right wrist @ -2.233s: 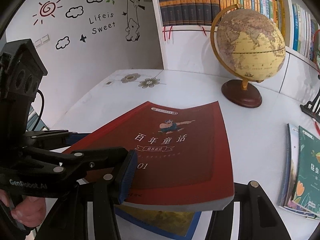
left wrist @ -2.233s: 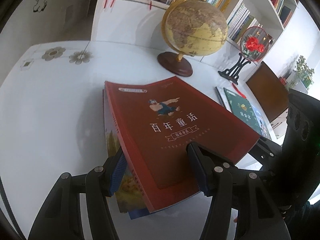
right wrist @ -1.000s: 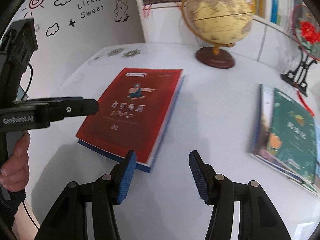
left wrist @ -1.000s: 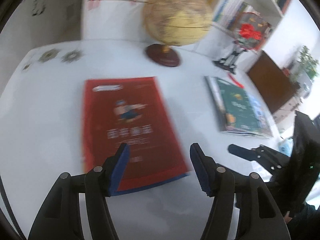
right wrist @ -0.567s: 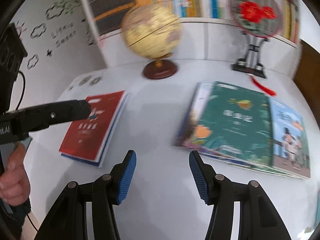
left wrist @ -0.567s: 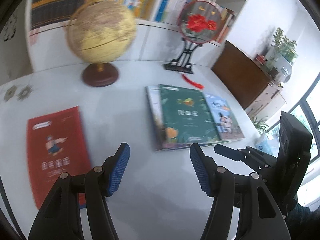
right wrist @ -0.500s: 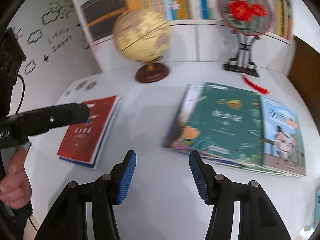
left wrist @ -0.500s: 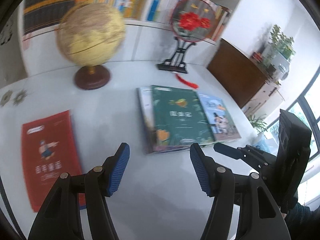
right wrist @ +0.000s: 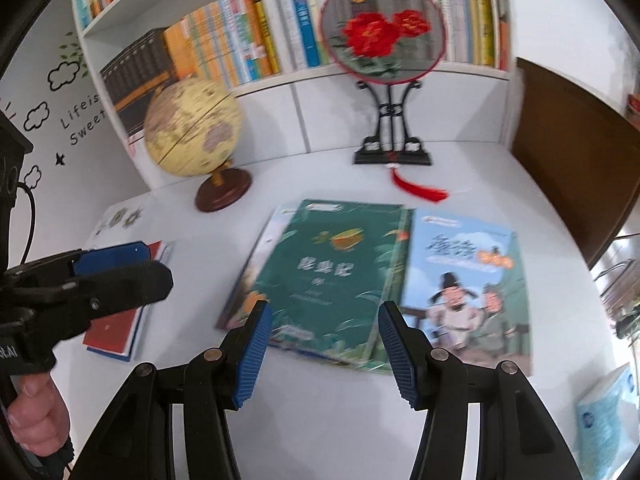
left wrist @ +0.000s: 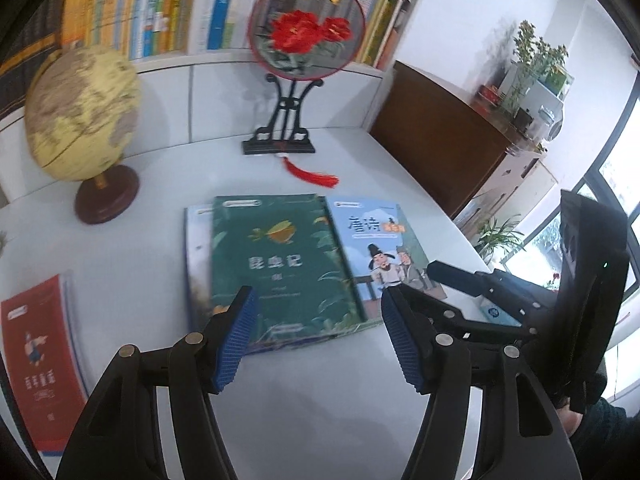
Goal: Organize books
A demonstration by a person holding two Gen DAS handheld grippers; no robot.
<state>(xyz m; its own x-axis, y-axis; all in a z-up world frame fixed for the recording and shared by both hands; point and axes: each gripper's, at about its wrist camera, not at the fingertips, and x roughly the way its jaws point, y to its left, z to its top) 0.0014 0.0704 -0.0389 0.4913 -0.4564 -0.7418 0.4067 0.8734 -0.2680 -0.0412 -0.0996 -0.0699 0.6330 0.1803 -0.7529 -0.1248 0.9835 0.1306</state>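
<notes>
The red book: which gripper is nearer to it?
Left. The left gripper hangs just above the red book; the right gripper is off to its right, before the green book.

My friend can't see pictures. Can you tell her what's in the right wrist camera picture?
An open claw points at a green book lying flat on a white table, overlapping a blue book at its right. Behind them stand a globe, a round flower fan and full bookshelves; a red book lies far left.
</notes>
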